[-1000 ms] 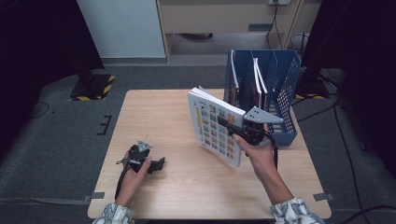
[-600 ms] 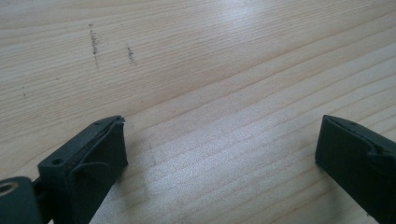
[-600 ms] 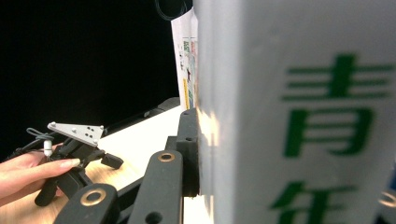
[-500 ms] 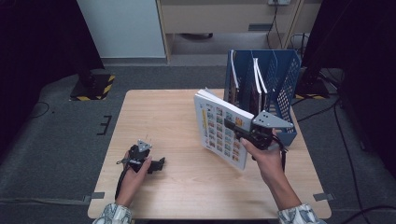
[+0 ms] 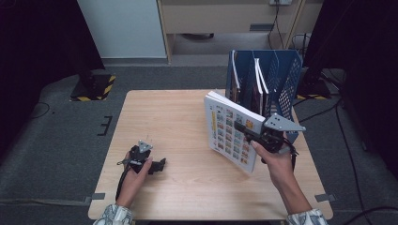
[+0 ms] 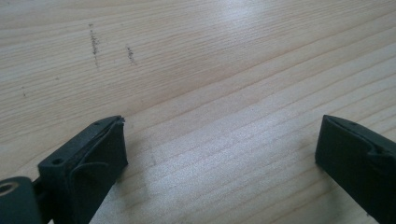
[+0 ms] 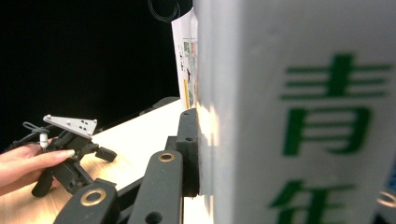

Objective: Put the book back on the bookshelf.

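While the left gripper rests with jaws apart on the table, the right gripper clamps a book upright just before the blue file rack.

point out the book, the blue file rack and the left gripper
book [image 5: 228, 132], high view, on its colourful front cover
blue file rack [image 5: 287, 75], high view, on its right mesh wall
left gripper [image 5: 160, 165], high view, between its fingertips

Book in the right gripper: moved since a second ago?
Yes. The book, clamped in the right gripper, has shifted right in the high view, closer to the blue rack. It stays lifted off the table.
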Action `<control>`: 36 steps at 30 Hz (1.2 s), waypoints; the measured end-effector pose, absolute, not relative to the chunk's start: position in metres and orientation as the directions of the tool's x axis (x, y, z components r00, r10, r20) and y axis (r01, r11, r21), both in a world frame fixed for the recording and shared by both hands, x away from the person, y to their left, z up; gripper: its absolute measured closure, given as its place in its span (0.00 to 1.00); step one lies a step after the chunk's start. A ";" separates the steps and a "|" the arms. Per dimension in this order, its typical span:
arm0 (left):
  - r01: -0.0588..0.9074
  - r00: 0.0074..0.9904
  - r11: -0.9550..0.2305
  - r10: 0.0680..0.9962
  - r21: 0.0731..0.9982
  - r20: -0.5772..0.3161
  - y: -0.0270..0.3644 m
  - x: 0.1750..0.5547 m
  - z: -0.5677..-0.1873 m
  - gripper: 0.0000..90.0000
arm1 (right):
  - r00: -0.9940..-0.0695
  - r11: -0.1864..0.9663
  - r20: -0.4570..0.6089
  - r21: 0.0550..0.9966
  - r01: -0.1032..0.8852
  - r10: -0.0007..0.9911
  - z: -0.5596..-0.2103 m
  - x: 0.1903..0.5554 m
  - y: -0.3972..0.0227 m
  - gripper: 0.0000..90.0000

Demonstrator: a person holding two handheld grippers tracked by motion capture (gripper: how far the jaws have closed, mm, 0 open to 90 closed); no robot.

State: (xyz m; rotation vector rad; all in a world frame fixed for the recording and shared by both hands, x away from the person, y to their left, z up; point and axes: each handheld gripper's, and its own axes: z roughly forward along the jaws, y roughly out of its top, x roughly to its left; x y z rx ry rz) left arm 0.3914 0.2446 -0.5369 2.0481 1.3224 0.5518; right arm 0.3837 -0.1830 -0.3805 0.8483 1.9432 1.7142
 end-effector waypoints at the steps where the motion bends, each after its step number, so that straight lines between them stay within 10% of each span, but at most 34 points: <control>1: 0.649 0.408 -0.297 0.913 0.701 0.009 0.245 0.391 -0.537 0.01 | -0.728 0.057 0.088 0.983 0.172 0.680 -0.380 0.384 -0.184 0.82; 36: 0.649 0.408 -0.297 0.913 0.701 0.009 0.244 0.391 -0.537 0.01 | -0.688 0.027 0.103 0.984 0.176 0.718 -0.383 0.360 -0.231 0.82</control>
